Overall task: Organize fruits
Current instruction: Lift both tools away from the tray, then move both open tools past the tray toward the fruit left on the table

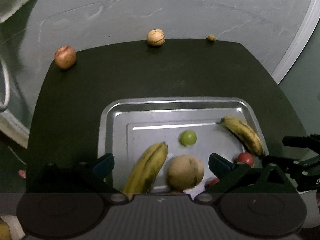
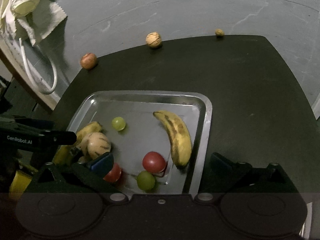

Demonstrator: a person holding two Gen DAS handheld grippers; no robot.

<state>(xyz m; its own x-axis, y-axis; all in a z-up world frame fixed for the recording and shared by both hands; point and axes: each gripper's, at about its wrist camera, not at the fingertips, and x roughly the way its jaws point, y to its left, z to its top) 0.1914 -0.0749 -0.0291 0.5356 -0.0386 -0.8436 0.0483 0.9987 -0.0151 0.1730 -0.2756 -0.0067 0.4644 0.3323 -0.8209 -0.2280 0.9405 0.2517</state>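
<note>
A metal tray (image 1: 112,112) (image 2: 202,102) sits on the dark table. It holds two bananas (image 1: 147,170) (image 2: 177,136), a striped tan melon (image 1: 185,172) (image 2: 99,145), green fruits (image 1: 187,138) (image 2: 145,180), and red tomatoes (image 1: 245,158) (image 2: 154,162). My left gripper (image 1: 161,163) is open above the near banana and melon, holding nothing. My right gripper (image 2: 161,163) is open over the tray's near right part, above a tomato and a green fruit. Loose at the table's far edge are an apple (image 1: 65,57) (image 2: 88,60), a striped melon (image 1: 156,37) (image 2: 153,39) and a small walnut-like fruit (image 1: 210,38) (image 2: 219,32).
The dark table (image 1: 180,76) (image 2: 250,92) ends at a grey wall behind. Crumpled paper and a white cable (image 2: 30,20) hang at the far left. The other gripper's black frame shows at the right edge of the left view (image 1: 300,154) and at the left edge of the right view (image 2: 30,138).
</note>
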